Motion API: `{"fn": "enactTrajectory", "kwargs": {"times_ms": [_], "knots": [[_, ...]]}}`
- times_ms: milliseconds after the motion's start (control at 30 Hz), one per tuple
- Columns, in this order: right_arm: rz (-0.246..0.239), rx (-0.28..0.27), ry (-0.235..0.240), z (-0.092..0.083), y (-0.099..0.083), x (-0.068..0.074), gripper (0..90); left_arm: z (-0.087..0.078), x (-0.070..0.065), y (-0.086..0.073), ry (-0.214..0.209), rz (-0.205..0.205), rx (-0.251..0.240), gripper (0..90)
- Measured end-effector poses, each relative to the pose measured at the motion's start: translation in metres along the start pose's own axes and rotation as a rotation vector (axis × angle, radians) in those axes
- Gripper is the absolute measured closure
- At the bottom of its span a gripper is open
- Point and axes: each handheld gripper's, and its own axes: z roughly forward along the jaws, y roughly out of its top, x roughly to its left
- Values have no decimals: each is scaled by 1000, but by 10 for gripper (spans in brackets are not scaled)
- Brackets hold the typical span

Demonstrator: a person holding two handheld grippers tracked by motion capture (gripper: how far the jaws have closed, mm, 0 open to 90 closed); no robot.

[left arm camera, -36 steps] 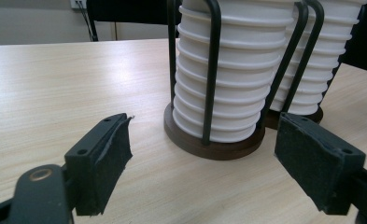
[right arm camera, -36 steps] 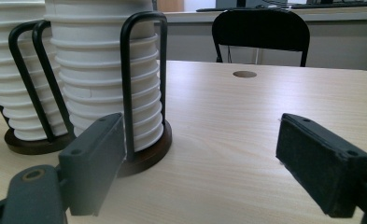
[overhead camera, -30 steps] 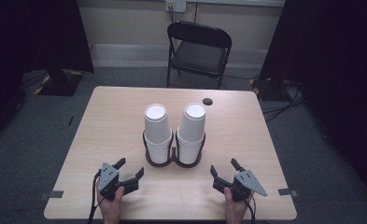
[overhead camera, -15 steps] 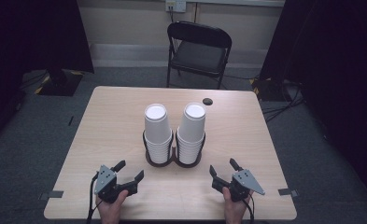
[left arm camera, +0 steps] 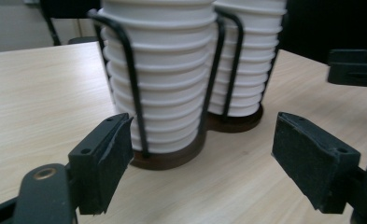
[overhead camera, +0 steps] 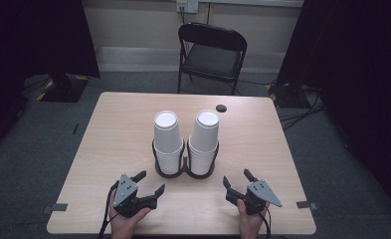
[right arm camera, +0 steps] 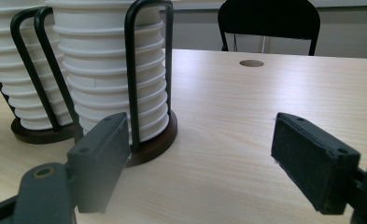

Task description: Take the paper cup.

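Cup stacks are seated in a dark two-ring holder at table centre. L gripper is held near the holder's front-left, jaws apart – just been closing, nothing between. R gripper, front-right, is spread wide, empty.

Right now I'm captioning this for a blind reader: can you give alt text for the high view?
Two stacks of white cups stand in a dark twin holder mid-table. Near the front edge, hands hold the left gripper and right gripper, both open and empty. A black chair stands beyond.
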Motion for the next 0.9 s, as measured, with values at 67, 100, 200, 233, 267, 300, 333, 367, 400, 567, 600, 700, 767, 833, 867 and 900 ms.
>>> {"fn": "enactTrajectory", "kwargs": {"times_ms": [67, 100, 200, 233, 267, 300, 333, 367, 400, 567, 600, 700, 767, 833, 867, 900], "knots": [[1, 1, -1, 0, 0, 0, 190, 0, -3, 3, -13, 15, 0, 204], [-1, 2, -1, 0, 0, 0, 190, -1, -5, 5, -20, 16, 0, 204], [-3, 3, -2, 0, 0, 0, 190, 0, -8, 9, -36, 34, -10, 204], [-2, 4, -1, 0, 0, 0, 191, 0, -9, 10, -39, 34, -14, 204], [0, 4, 0, 0, 0, 0, 191, 0, -10, 11, -43, 36, -17, 204], [0, 1, -1, 0, 0, 0, 191, 0, -11, 12, -50, 39, -20, 204], [0, 1, -1, 0, 0, 0, 192, 1, -13, 15, -53, 41, -30, 204], [0, 1, -1, 0, 0, 0, 192, 1, -13, 15, -53, 41, -30, 204], [0, 2, -1, 0, 0, 0, 192, 1, -14, 16, -58, 43, -32, 204], [-1, 4, 1, 0, 0, 0, 192, 3, -21, 22, -83, 54, -40, 211], [-1, 4, 0, 0, 0, 0, 193, 5, -23, 26, -101, 65, -41, 212], [-1, 4, 0, 0, 0, 0, 194, 6, -27, 29, -110, 76, -45, 215], [0, 5, 0, 1, 0, 0, 196, 8, -30, 33, -127, 82, -48, 215], [1, 6, 1, 0, 0, 0, 196, 9, -34, 37, -139, 95, -47, 222], [2, 5, 1, 1, 0, 0, 196, 10, -36, 38, -142, 103, -45, 242], [2, 5, 1, 1, 0, 0, 196, 11, -38, 40, -139, 111, -41, 248]]}}
